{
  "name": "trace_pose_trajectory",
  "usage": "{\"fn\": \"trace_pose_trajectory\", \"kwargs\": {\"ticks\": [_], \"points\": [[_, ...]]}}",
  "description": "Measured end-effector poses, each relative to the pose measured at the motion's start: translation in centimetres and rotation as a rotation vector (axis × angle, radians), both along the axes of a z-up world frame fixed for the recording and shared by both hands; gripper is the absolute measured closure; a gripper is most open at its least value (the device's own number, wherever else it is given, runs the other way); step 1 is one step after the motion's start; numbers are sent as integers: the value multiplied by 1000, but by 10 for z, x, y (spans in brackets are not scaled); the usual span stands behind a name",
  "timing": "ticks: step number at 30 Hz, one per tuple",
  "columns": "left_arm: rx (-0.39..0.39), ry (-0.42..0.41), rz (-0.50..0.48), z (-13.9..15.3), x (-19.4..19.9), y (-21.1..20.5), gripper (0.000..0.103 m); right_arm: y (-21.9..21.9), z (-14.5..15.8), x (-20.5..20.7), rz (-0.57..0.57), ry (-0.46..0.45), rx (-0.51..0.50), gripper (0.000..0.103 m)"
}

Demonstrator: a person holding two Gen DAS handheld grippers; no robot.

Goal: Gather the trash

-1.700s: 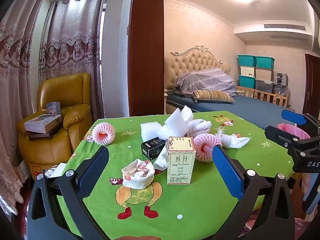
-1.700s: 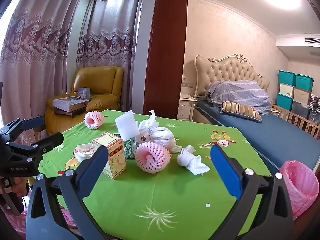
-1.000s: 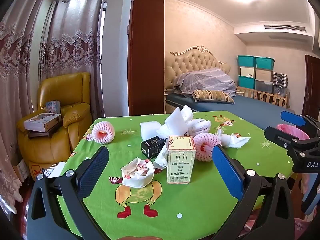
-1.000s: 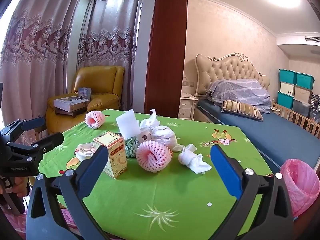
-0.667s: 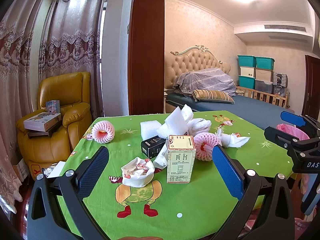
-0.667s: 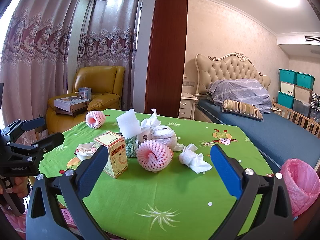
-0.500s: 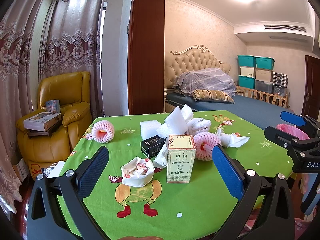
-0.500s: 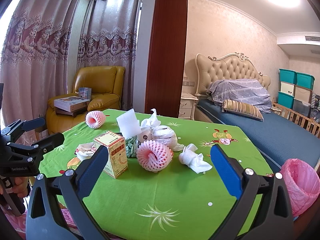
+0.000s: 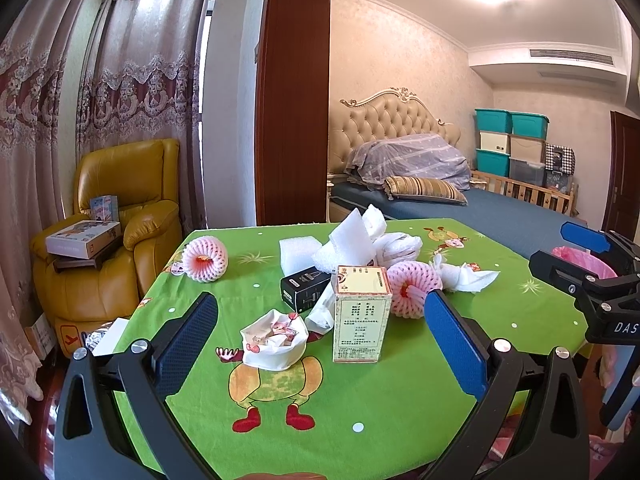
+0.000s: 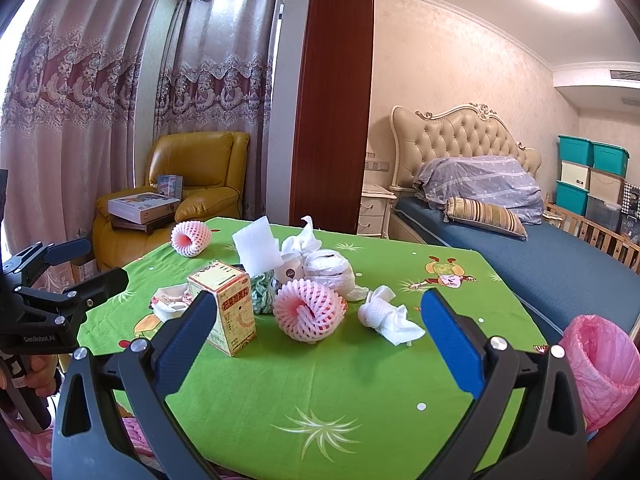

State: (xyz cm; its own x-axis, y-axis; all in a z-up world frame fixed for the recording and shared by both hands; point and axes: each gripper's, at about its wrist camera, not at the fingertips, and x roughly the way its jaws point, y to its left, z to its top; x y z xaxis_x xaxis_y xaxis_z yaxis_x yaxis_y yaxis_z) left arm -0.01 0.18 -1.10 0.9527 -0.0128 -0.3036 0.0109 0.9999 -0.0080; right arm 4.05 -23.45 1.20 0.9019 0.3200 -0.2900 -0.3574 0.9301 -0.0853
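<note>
While both pairs of tongs are hovering short of the near edge of the green table (image 9: 400,408), nothing is being held: the left gripper (image 9: 320,340) is standing wide open, and the right gripper (image 10: 316,334) is standing just as wide and empty.

Reading the table from its left edge, a pink foam fruit net (image 9: 205,258) is lying alone near the far left corner, well apart from the rest. Toward the middle, a white paper bag of scraps (image 9: 274,339) is sitting closest to the near edge, with a black box (image 9: 305,288) and white foam blocks (image 9: 348,240) behind it. Just right of the bag, an upright carton (image 9: 362,312) is standing with its long axis vertical. A second pink foam net (image 10: 310,311) is lying just beside it, its open end facing the near edge in the right wrist view. Farther right, a crumpled tissue (image 10: 388,317) is lying by itself. Off the right edge, a pink-lined bin (image 10: 604,360) is waiting, lower than the tabletop.

The bag and carton are lying straight ahead between the left gripper's fingers, so that hand is probably better placed for them. The second net and the tissue are sitting between the right gripper's fingers, and the bin is on that same side, so the right hand is likely the nearer one for a first pick.
</note>
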Motion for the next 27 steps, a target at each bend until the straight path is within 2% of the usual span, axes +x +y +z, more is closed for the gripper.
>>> {"fn": "trace_pose_trajectory", "kwargs": {"ticks": [27], "points": [[-4, 6, -1, -2, 2, 1, 6, 0, 0, 0, 1, 3, 4, 4]]}}
